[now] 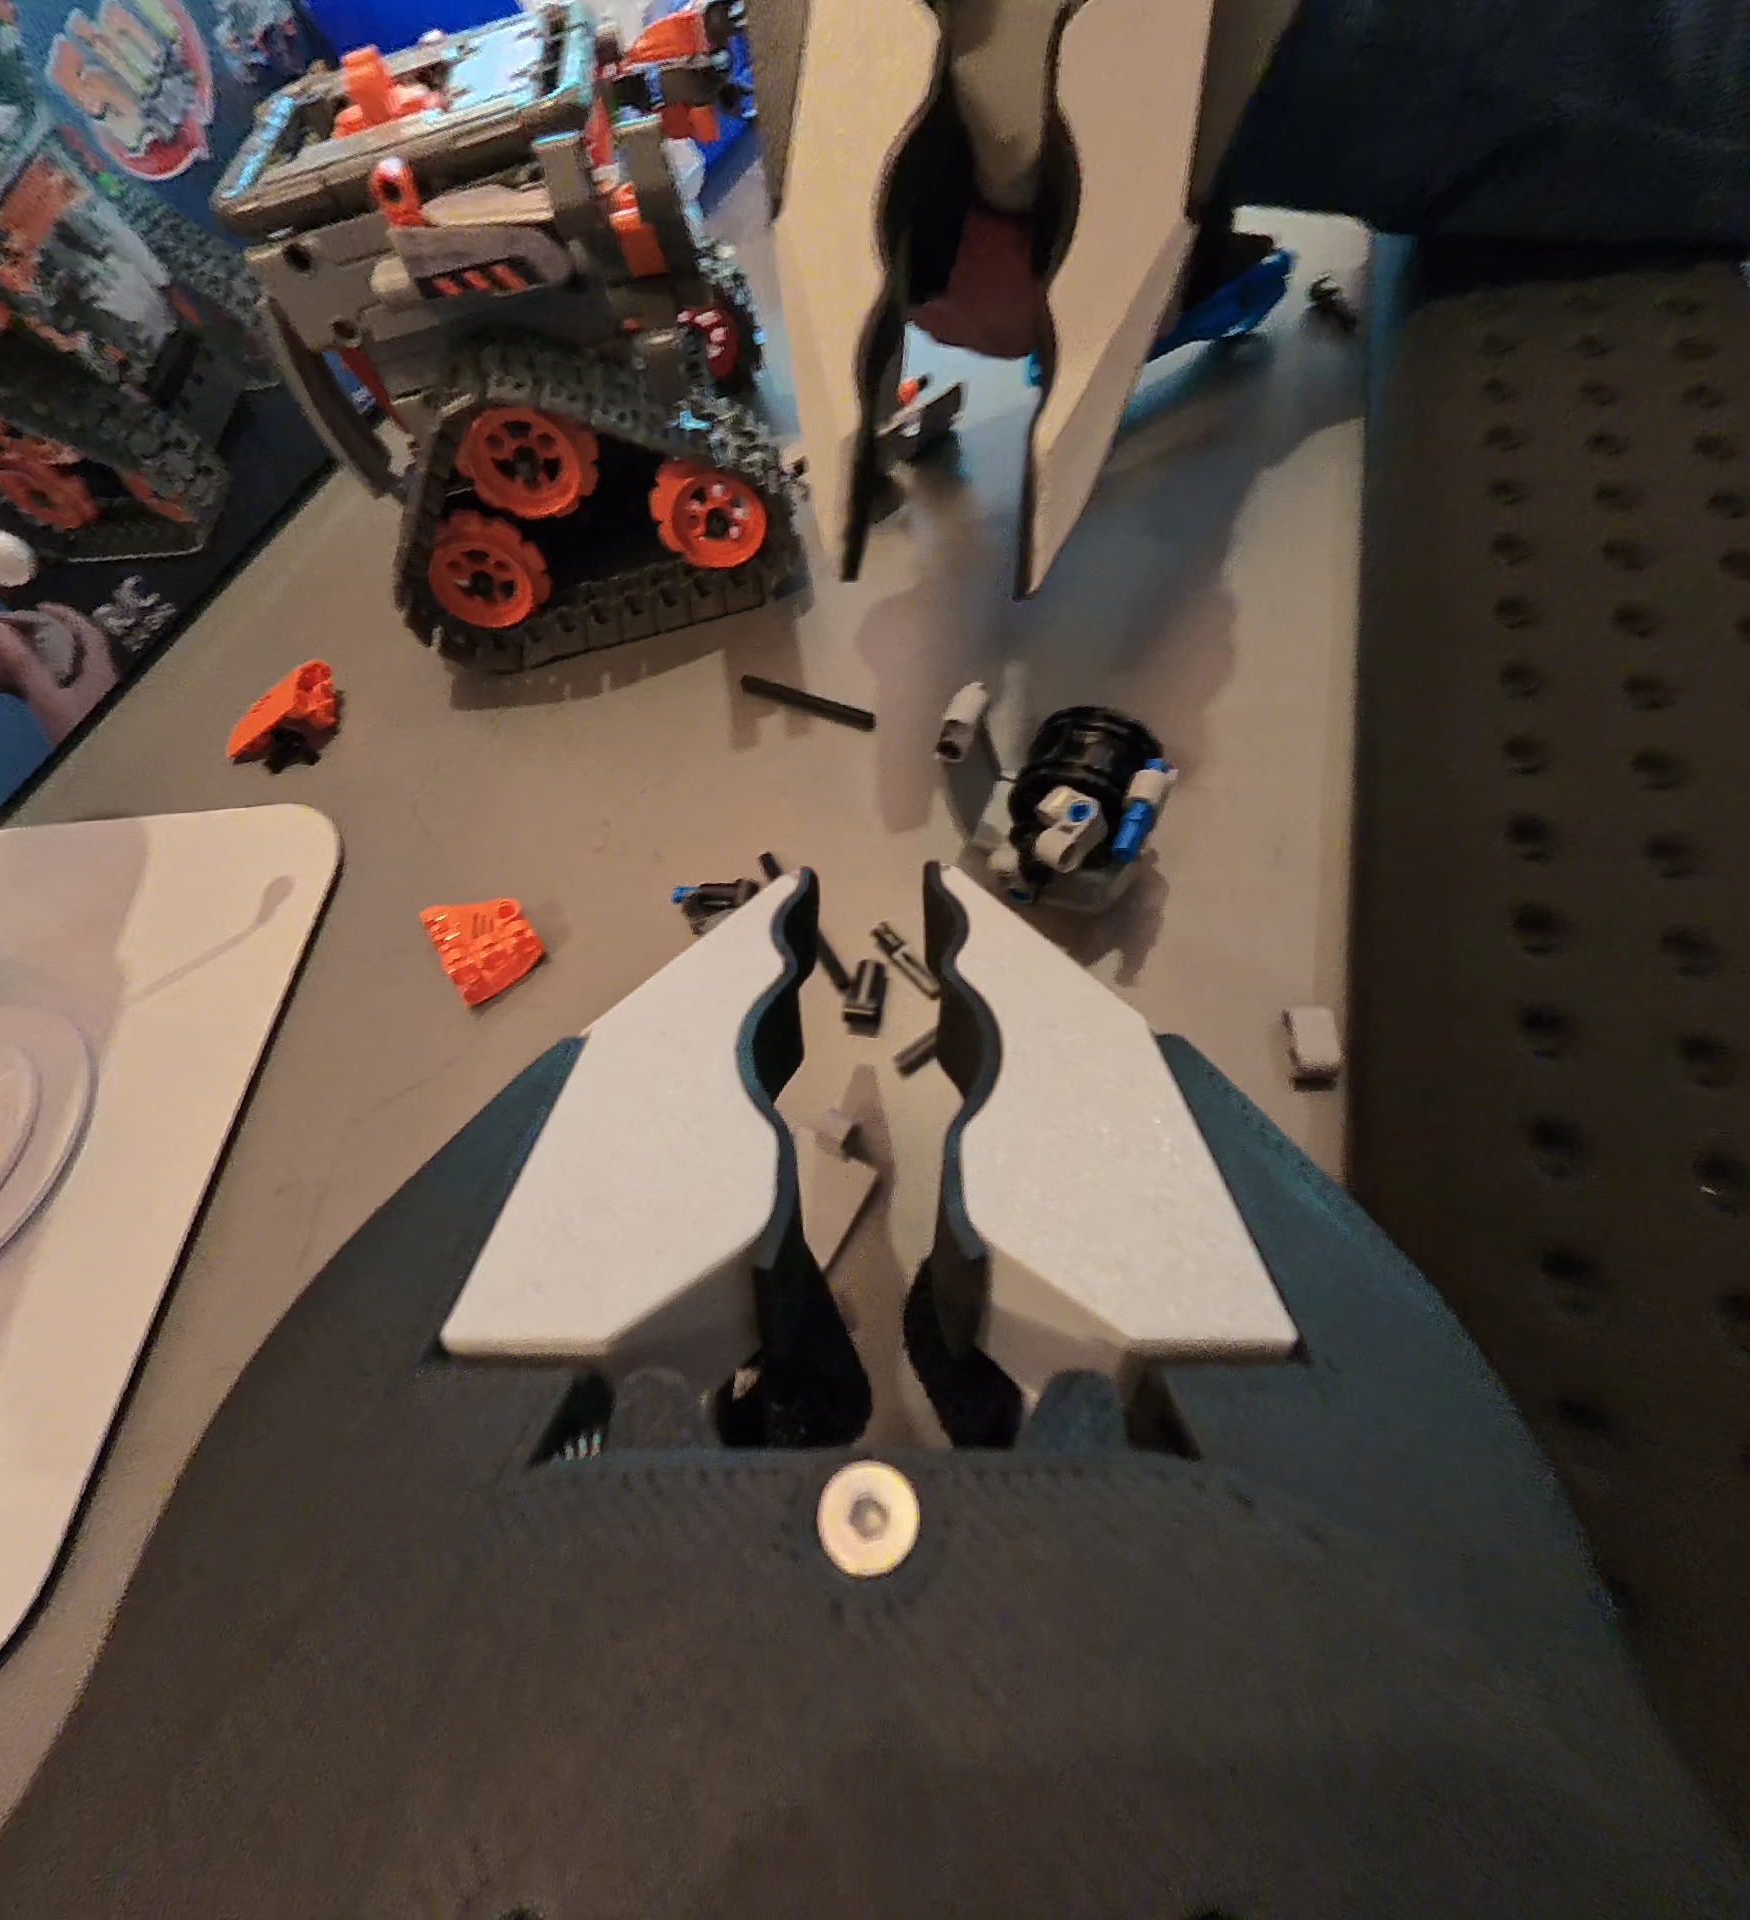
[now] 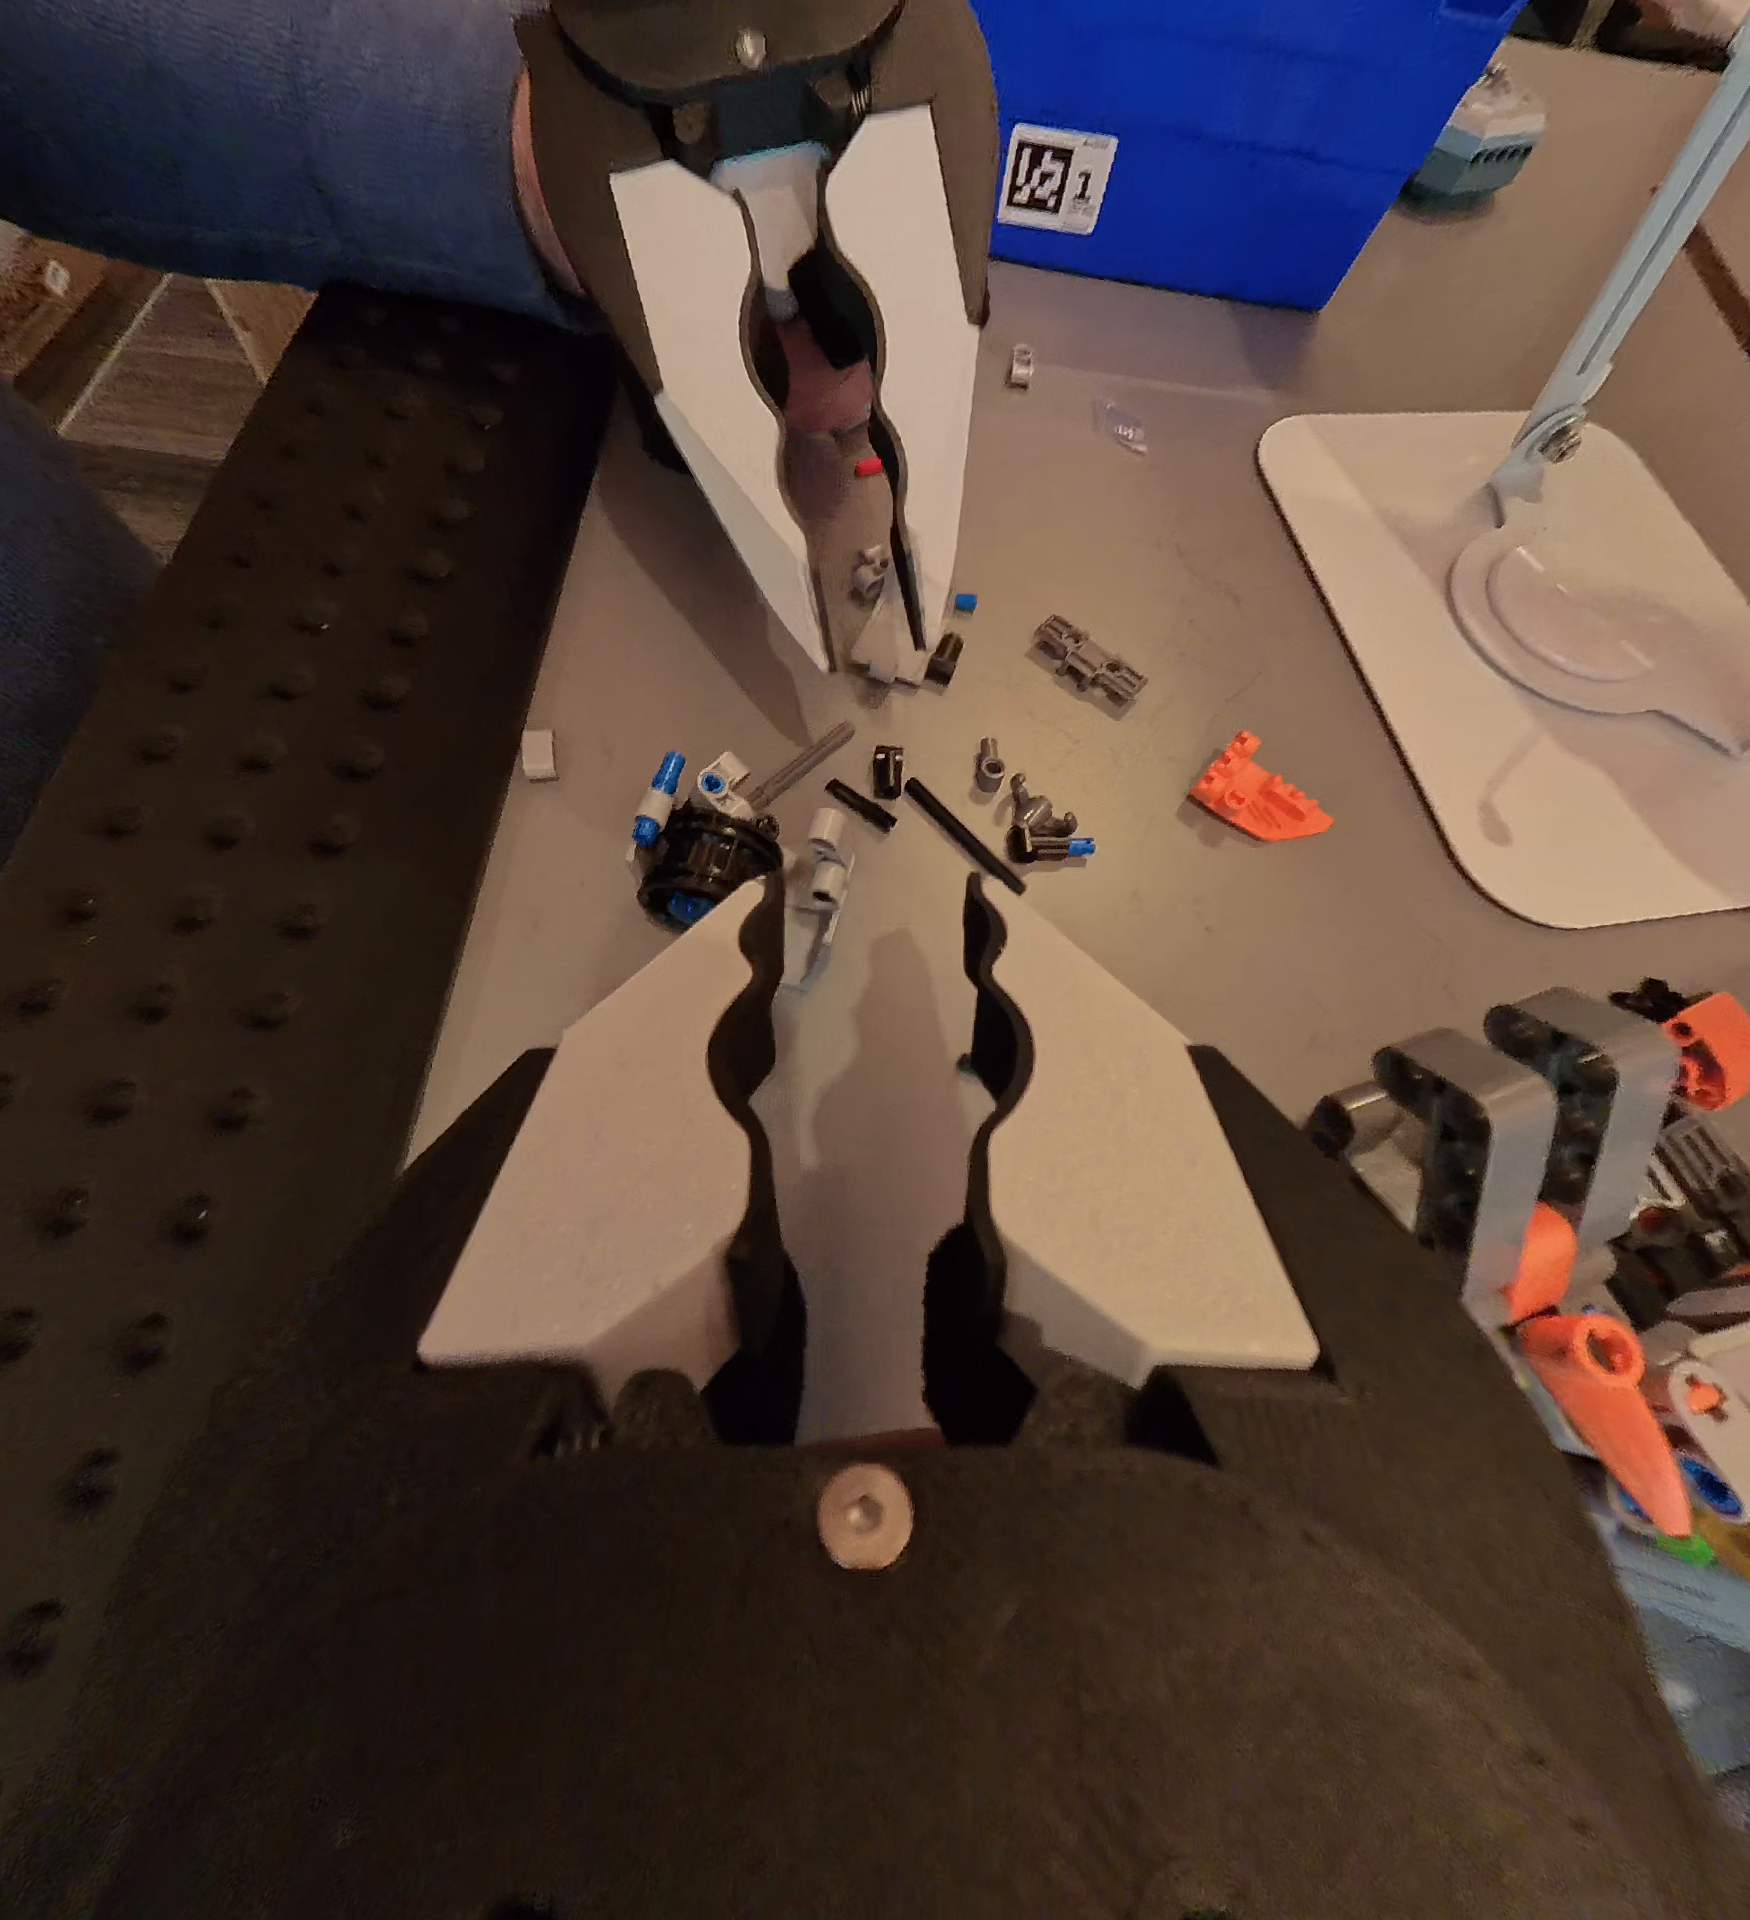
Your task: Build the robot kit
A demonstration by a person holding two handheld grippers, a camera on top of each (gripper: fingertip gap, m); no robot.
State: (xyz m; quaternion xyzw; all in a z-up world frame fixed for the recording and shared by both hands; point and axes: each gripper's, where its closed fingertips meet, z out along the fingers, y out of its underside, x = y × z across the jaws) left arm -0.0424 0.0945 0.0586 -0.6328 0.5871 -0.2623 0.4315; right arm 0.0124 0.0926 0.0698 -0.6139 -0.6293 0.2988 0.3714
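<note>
My left gripper (image 1: pixel 869 883) is open just above the grey table (image 1: pixel 590 810), over several small black pins (image 1: pixel 866 987). A small grey piece (image 1: pixel 838 1130) shows in the gap by its left finger. A black hub with blue and white pins (image 1: pixel 1079 790) lies just right of its tips. My right gripper (image 2: pixel 871 883) is open and empty, with that hub (image 2: pixel 705 852) at its left tip and a black axle (image 2: pixel 959 831) at its right tip. The two grippers face each other; the right one (image 1: pixel 938 582) hangs over the table beside a grey and orange tracked model (image 1: pixel 590 416).
A black perforated pad (image 1: pixel 1577 831) borders the table. A white lamp base (image 1: pixel 123 1039) stands at the other side. Orange panels (image 1: pixel 481 945) (image 1: pixel 284 712) lie loose. A printed box (image 1: pixel 40 364) stands behind the model. A blue bin (image 2: pixel 1214 135) stands beyond the left gripper. The tips of one gripper are about 7 cm away from the tips of the other. The black axle (image 2: pixel 959 831) sits 6 cm or so from the ends of my left fingers.
</note>
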